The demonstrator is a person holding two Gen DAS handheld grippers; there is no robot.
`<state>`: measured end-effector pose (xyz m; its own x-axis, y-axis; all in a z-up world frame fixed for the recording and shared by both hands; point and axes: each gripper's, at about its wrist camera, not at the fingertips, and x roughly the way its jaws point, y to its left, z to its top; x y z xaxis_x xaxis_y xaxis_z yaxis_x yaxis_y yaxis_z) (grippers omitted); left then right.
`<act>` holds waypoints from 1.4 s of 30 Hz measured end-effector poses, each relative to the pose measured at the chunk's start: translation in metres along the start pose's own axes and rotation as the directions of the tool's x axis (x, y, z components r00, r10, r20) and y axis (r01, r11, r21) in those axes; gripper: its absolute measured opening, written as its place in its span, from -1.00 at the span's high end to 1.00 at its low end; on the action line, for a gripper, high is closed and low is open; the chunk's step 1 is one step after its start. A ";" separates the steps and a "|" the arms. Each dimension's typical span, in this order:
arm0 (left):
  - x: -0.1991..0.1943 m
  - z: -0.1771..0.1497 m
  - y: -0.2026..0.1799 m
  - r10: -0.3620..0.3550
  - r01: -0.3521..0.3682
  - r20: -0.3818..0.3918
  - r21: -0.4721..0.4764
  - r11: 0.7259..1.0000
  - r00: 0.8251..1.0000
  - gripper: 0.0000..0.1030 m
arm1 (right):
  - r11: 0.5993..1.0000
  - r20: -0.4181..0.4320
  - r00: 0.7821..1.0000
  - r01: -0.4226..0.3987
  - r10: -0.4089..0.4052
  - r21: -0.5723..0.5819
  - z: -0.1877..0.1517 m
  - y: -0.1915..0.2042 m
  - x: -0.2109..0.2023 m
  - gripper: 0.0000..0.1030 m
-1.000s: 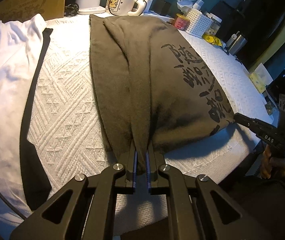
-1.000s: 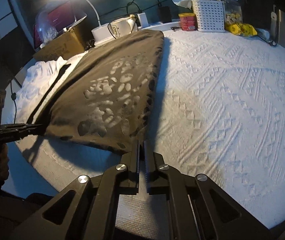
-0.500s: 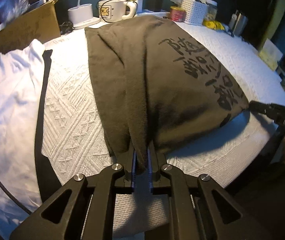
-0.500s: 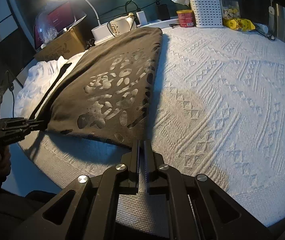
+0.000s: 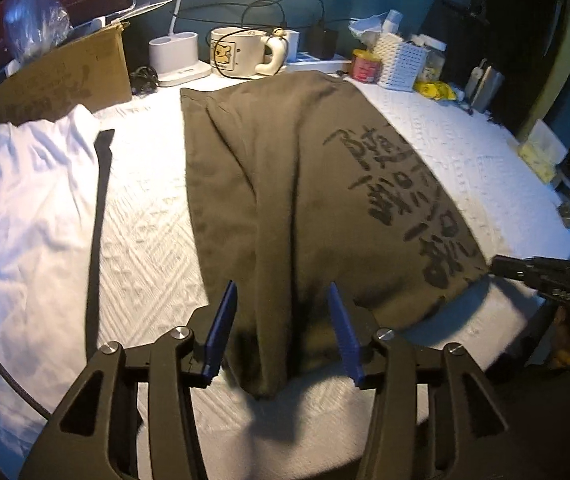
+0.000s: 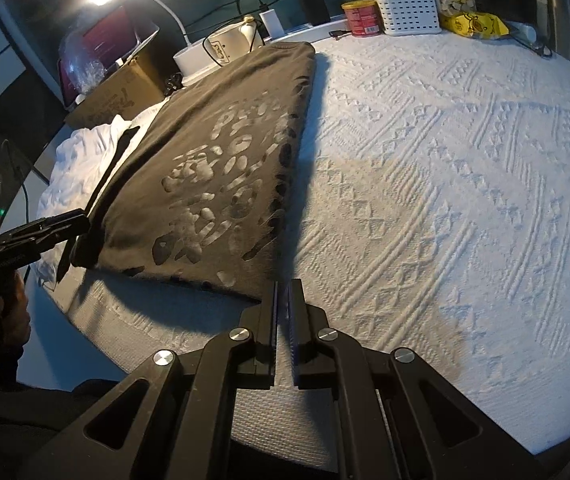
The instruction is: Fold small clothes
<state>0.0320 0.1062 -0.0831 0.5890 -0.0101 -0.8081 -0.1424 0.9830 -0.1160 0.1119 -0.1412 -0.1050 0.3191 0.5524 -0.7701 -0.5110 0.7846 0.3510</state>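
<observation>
A dark olive shirt [image 5: 305, 180] with black printed characters lies folded lengthwise on the white textured cloth [image 5: 145, 240]. My left gripper [image 5: 281, 286] hovers over its near hem; the jaws are opening, a ridge of fabric lies loose between the blue pads [image 5: 221, 328], and they do not press it. My right gripper [image 6: 283, 284] is shut on the shirt's [image 6: 213, 160] near right corner, which is lifted slightly off the cloth. In the left wrist view the right gripper [image 5: 499, 266] shows at that corner. In the right wrist view the left gripper [image 6: 73, 236] shows at the shirt's left corner.
A white garment [image 5: 25, 200] and a black strip [image 5: 99, 220] lie to the left. Along the back stand a cardboard box [image 5: 61, 84], a lamp base [image 5: 177, 60], a mug [image 5: 241, 54], a red can [image 5: 365, 66] and a white basket [image 5: 403, 62]. Bare cloth [image 6: 445, 180] spreads right of the shirt.
My left gripper has opened and let go of the shirt's hem fold, and has drawn up and back a little. The right gripper stays shut at the corner.
</observation>
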 end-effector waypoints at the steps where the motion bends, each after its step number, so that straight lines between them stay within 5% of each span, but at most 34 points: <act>1: 0.003 0.002 0.001 0.004 -0.004 -0.007 -0.005 1.000 1.000 0.08 | 1.000 -0.001 1.000 0.000 0.000 0.001 0.001 -0.001 0.000 0.87; 4: 0.012 0.009 0.002 0.004 -0.004 -0.025 -0.013 1.000 1.000 0.08 | 1.000 -0.004 1.000 0.000 0.000 -0.001 0.006 -0.003 0.000 0.85; 8: 0.021 0.021 0.002 0.011 -0.012 -0.032 -0.014 1.000 0.999 0.08 | 1.000 -0.006 1.000 -0.003 0.003 -0.009 0.015 -0.007 0.001 0.04; 13: 0.027 0.035 0.004 0.014 -0.015 -0.028 -0.023 1.000 1.000 0.07 | 1.000 -0.002 1.000 -0.002 0.002 -0.017 0.032 -0.012 0.003 0.03; 17: 0.031 0.045 0.008 0.019 -0.020 -0.017 -0.038 0.999 1.000 -0.19 | 1.000 -0.006 1.000 0.005 -0.005 -0.026 0.045 -0.016 0.009 0.03; 39: 0.076 0.125 0.076 0.006 0.001 0.049 -0.134 0.991 0.999 -0.19 | 0.996 0.019 0.999 0.045 -0.044 -0.074 0.142 -0.024 0.052 0.03; 42: 0.088 0.133 0.082 -0.003 0.009 0.043 -0.140 0.990 0.999 -0.36 | 0.995 0.015 0.999 0.047 -0.045 -0.085 0.153 -0.024 0.059 0.03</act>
<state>0.1780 0.2108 -0.0863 0.6229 -0.0055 -0.7823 -0.2471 0.9474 -0.2034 0.2648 -0.0844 -0.0775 0.3540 0.5203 -0.7771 -0.5616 0.7827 0.2682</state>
